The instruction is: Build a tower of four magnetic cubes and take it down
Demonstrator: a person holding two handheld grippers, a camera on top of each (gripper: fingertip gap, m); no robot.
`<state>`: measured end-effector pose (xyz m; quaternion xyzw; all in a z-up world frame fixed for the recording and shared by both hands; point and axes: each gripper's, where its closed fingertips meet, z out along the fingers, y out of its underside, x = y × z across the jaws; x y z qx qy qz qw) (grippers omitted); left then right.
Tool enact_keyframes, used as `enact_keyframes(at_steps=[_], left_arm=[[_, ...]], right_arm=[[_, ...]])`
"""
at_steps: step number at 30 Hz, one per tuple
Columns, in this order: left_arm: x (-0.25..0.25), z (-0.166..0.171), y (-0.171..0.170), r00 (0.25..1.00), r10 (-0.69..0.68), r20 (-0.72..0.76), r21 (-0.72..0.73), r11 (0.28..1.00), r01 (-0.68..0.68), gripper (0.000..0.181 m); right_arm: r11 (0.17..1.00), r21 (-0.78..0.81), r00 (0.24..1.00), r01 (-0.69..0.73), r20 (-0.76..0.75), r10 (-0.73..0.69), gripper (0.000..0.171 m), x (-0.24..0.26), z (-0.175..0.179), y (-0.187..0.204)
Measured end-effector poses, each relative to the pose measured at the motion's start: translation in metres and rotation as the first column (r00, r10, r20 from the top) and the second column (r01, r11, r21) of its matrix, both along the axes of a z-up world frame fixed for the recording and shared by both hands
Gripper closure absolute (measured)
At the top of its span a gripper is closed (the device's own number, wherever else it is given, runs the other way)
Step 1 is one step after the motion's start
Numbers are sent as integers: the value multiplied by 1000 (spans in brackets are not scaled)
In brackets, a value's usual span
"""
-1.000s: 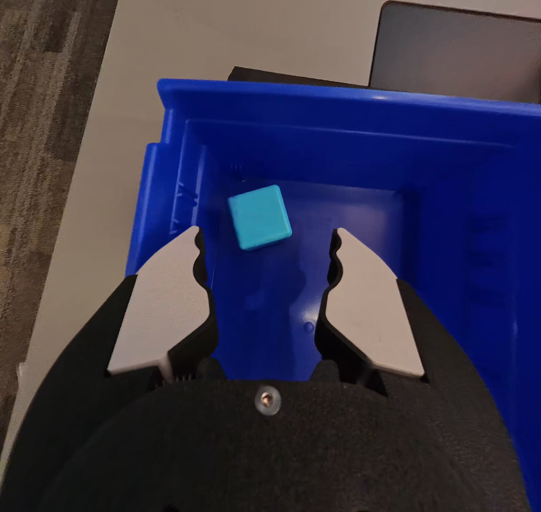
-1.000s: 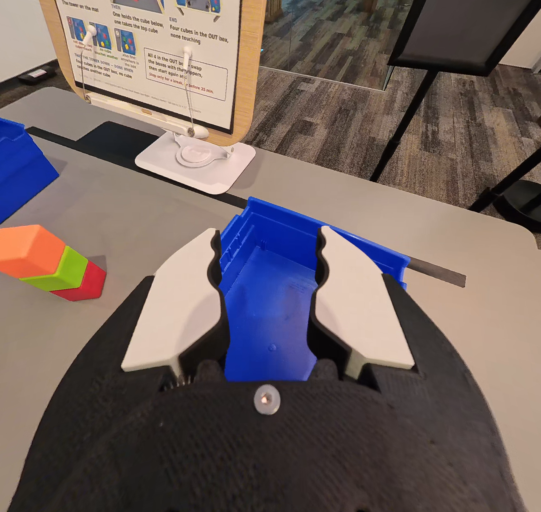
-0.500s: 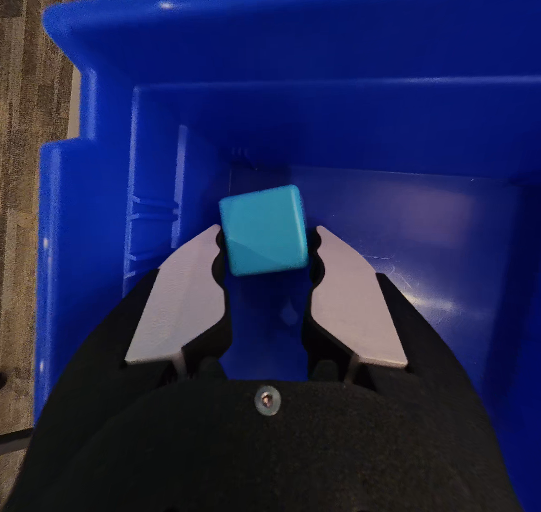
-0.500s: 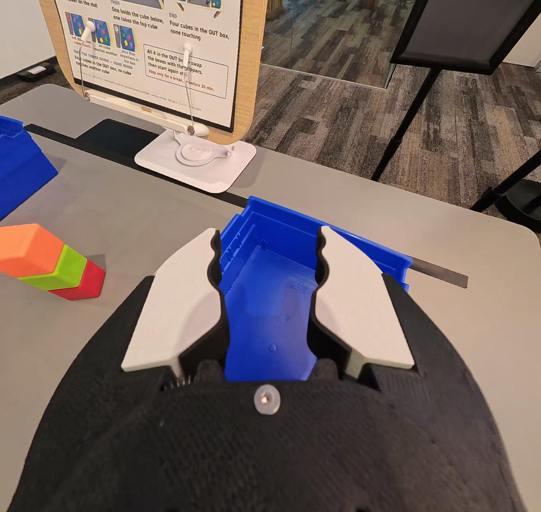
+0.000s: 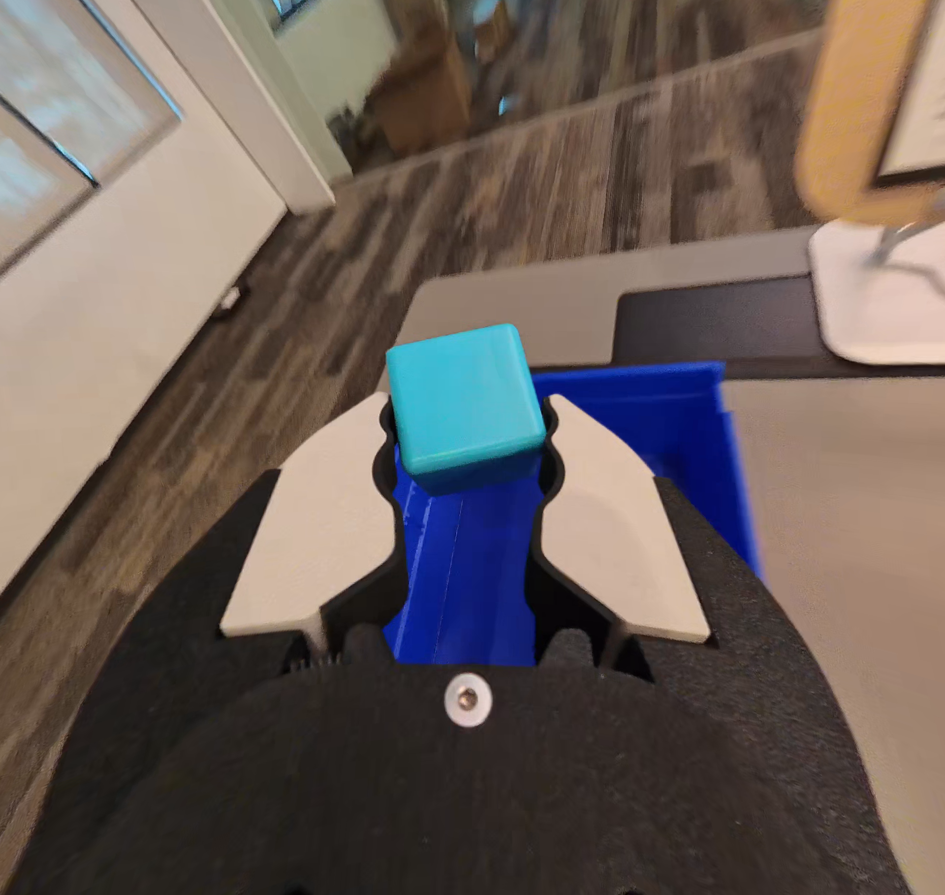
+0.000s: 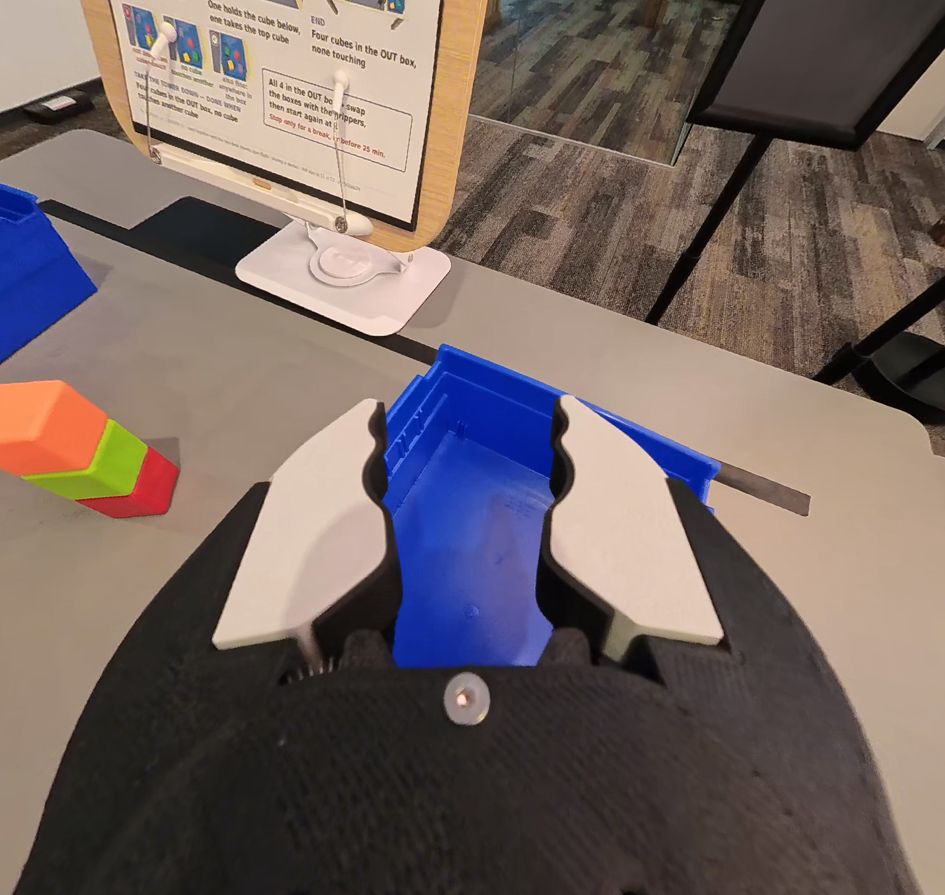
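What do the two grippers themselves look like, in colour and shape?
Both look alike. The left gripper and the right gripper each have a black textured body, two pale grey fingers with wavy black inner pads, and one silver screw at the centre. No cables or sleeves show.

R gripper jaws apart, empty, over blue bin at frame centre. Orange/green/red cube stack on counter, left edge.
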<state>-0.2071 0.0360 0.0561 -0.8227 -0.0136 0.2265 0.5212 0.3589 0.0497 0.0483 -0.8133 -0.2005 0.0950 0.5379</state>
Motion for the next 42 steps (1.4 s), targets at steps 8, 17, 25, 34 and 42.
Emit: enact_keyframes(at_steps=[8,17,25,34,42], left_arm=[[84,62,-35,977,-113,-184,167,975,144,128],[115,61,-39,957,-150,-247,156,969,192,128],[164,42,-40,912,-388,-135,58,915,398,128],[293,-3,-64,430,-890,152,-149,410,900,128],[326,-60,-64,341,-842,418,-329,210,921,129]], right_arm=[[1000,2,1000,-8,-15,8,108,1,2,-3],[1000,15,999,-7,-39,8,108,7,8,-5],[1000,27,999,5,-44,-4,108,10,14,-10],[999,22,997,-30,-68,31,108,4,17,-13],[936,121,938,331,67,-341,108,42,27,-4]])
